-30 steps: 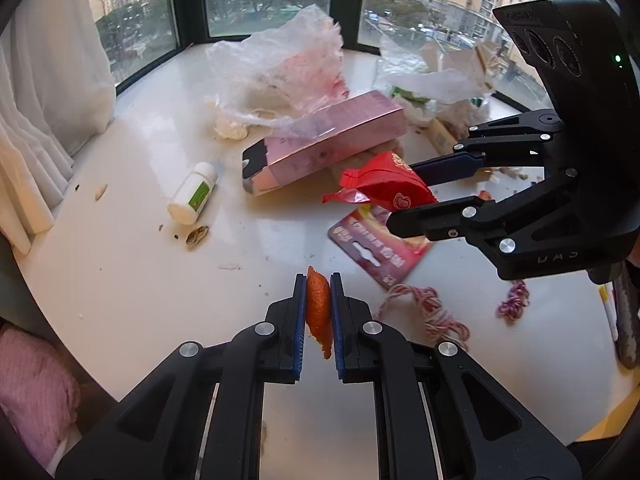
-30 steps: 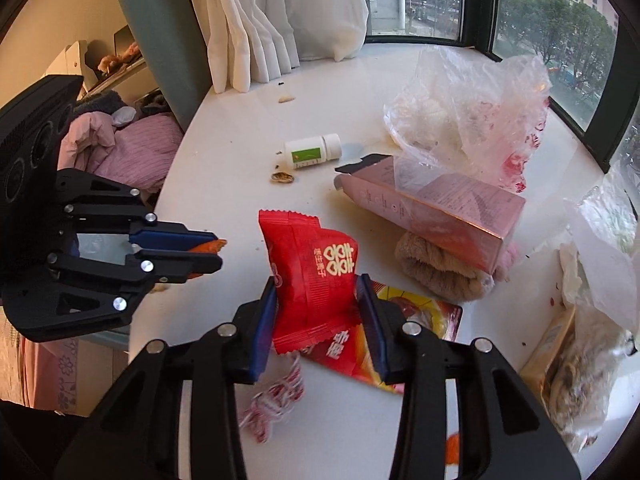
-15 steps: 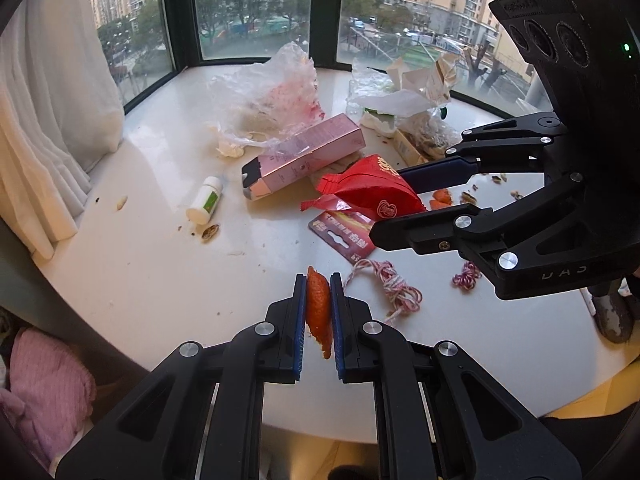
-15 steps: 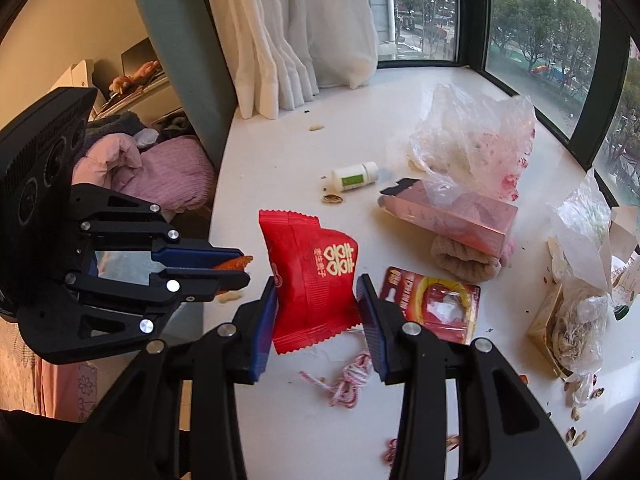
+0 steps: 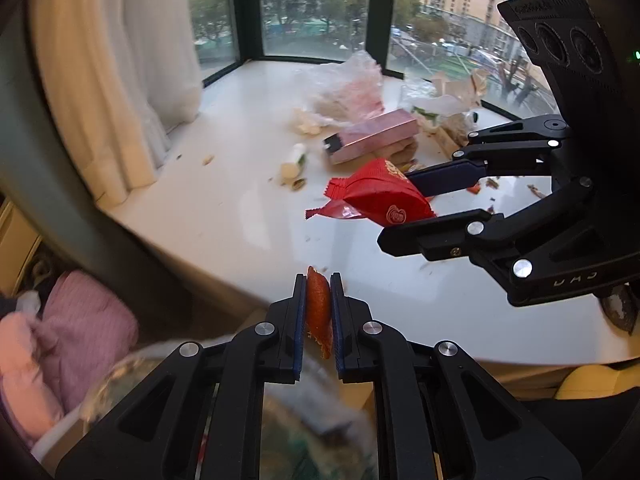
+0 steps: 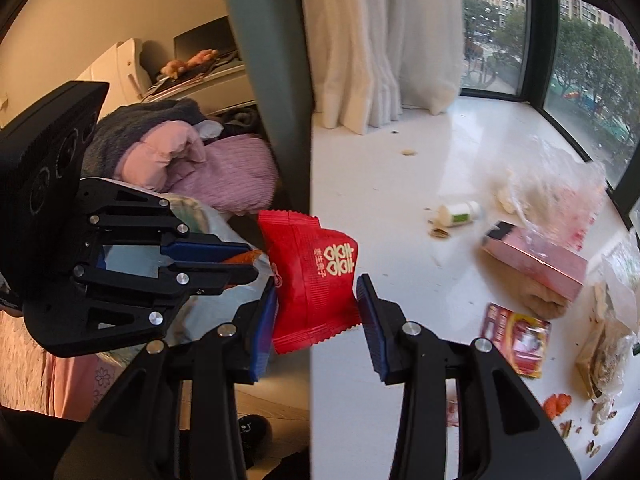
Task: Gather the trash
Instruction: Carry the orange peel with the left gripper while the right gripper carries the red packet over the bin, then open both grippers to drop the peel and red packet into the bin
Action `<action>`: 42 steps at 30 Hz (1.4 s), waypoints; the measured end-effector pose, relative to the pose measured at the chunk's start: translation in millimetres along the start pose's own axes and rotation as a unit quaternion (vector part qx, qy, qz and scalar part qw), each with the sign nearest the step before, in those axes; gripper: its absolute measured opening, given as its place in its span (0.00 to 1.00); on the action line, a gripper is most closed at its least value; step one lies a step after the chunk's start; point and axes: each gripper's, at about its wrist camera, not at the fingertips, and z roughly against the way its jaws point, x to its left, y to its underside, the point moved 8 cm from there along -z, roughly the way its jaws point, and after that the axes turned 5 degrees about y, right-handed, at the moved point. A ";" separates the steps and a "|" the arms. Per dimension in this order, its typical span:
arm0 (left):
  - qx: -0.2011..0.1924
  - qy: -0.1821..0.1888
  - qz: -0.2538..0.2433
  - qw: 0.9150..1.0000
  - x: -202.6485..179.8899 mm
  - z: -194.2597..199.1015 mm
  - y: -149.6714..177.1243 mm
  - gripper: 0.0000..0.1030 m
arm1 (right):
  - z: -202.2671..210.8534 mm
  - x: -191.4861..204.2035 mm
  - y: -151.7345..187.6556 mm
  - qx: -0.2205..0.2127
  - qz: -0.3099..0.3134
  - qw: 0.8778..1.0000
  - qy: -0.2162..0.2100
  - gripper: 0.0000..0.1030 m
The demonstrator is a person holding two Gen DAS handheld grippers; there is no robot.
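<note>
Two grippers are each carrying a piece of trash, and both hang at the near edge of the white sill [image 5: 248, 208], out past its rim. Left gripper [image 5: 318, 312] is clamped tight on a thin orange scrap [image 5: 319, 314], which stands on edge between the blue pads and pokes out a little above and below them. From the right wrist view the same scrap [image 6: 242, 257] shows as an orange tip at the end of the left gripper [image 6: 236, 261], with a clear plastic bag [image 6: 224, 292] just behind and below it. In the left wrist view that bag [image 5: 304, 432] is a blurred shape under the fingers.

Right gripper [image 6: 316, 300] grips a puffed red snack packet [image 6: 316, 276] by its two sides; the packet stands upright between the pads with its crimped top above the fingertips. Seen from the left wrist view, the right gripper [image 5: 404, 208] holds the packet [image 5: 376, 196] clear above the sill.

Back on the sill, towards its far edge, lie a pink box [image 5: 372, 140], a small white bottle [image 5: 294, 162] on its side and a crumpled clear bag [image 5: 348, 88]. Nearer the right edge lies a red card packet [image 6: 516, 340]. Pink bedding [image 6: 208, 168] is piled beyond the near edge.
</note>
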 end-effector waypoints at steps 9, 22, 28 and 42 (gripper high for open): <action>0.013 -0.053 0.052 0.997 59.5 49.8 65.9 0.10 | -29.2 92.3 -18.7 0.006 0.047 0.997 -0.055 0.37; 0.043 -0.088 0.122 0.988 107.3 72.0 143.7 0.10 | -75.5 171.7 -11.4 0.050 0.097 0.989 -0.097 0.37; 0.059 -0.088 0.144 0.984 114.6 68.5 169.4 0.10 | -94.0 181.3 7.4 0.083 0.110 0.986 -0.099 0.38; 0.074 -0.084 0.167 0.980 115.5 51.7 184.3 0.10 | -111.3 184.7 26.3 0.106 0.127 0.981 -0.103 0.38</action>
